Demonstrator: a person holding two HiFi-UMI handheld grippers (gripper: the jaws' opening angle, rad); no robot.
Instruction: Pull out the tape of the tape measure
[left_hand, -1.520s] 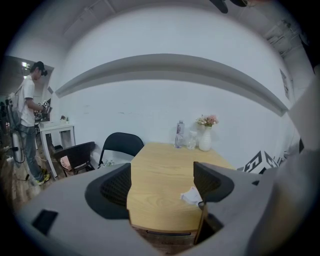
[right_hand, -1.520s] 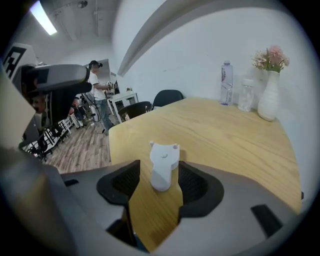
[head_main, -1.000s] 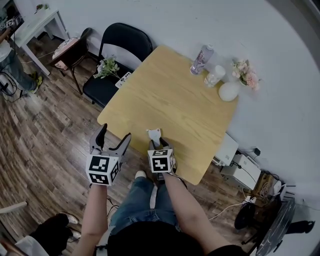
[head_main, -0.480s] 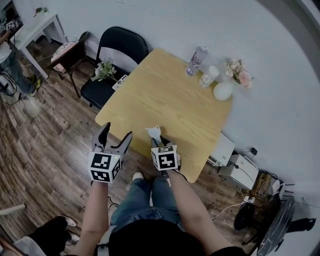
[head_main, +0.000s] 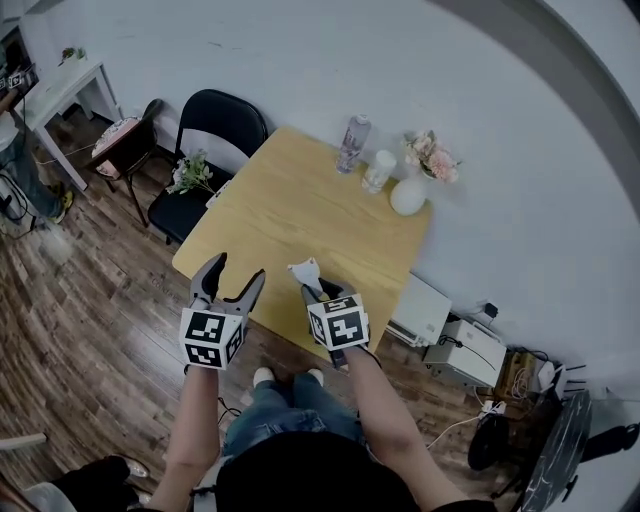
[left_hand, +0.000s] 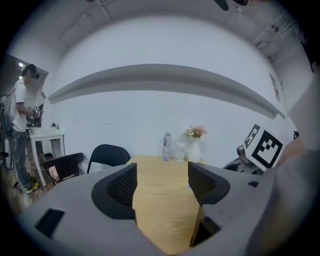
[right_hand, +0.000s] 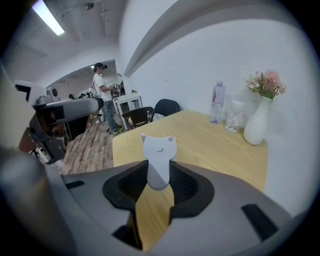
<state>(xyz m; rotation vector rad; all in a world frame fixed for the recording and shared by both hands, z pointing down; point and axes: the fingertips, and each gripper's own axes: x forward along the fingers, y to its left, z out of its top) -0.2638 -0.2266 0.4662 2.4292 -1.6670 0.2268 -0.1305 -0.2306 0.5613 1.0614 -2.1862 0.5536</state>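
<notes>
low centre of the head view, over the counter's (head_main: 290, 205) near edge, the right gripper's (head_main: 316, 291) fingers have just clenched on the pale tape measure (head_main: 305, 270); next, i judge, the left gripper's (head_main: 232, 276) released, empty, just-narrowing fingers must pinch the tape end and pull.

Plain white wall (head_main: 300, 60) behind a light wooden table (head_main: 300, 210), dark wood-plank floor (head_main: 90, 290) underneath, black padded chair (head_main: 215, 130) at the table's left side, second dark chair (head_main: 125, 150) beside it, white side table (head_main: 70, 85) farther left, white boxes (head_main: 462, 352) on the floor at right, ceiling strip light (right_hand: 48, 17) glowing.
</notes>
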